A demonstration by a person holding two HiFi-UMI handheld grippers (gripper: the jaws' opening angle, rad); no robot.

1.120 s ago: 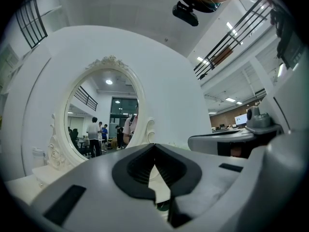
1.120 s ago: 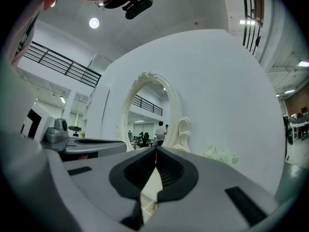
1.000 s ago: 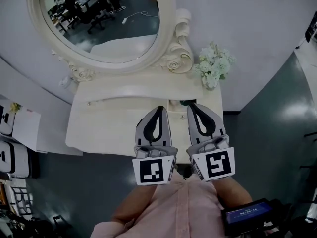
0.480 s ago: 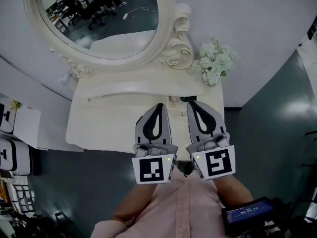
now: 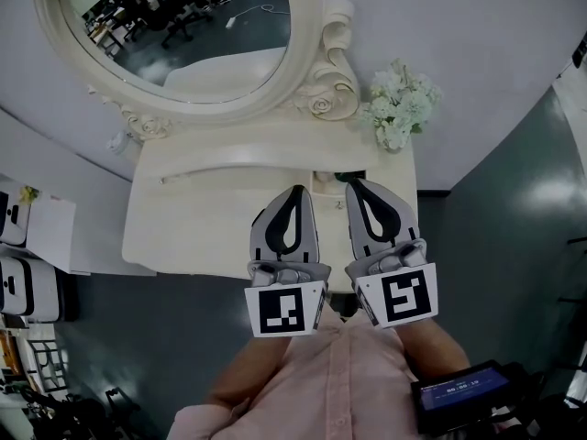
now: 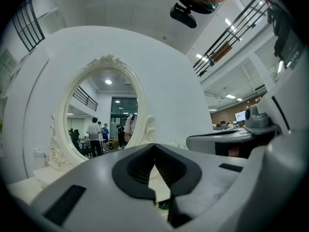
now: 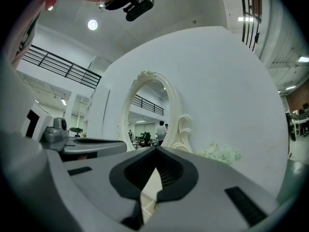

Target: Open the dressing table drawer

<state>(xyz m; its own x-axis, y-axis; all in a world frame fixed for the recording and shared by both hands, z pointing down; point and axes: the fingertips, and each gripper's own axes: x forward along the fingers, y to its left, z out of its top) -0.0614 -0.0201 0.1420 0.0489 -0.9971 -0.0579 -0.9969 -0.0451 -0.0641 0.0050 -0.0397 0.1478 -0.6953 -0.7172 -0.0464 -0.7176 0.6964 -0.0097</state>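
Head view: we see left gripper (image 5: 295, 192) and right gripper (image 5: 354, 184) clenched empty at the dressing table (image 5: 193, 232); gripper views face its mirror (image 7: 150, 111).

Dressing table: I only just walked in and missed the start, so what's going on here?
A person in a pink shirt stands at the cream dressing table, under its oval mirror, with white flowers at the back right corner. They hold the left gripper and the right gripper side by side over the tabletop, pointing towards the back. Both are shut and hold nothing, so no work on the table shows yet.
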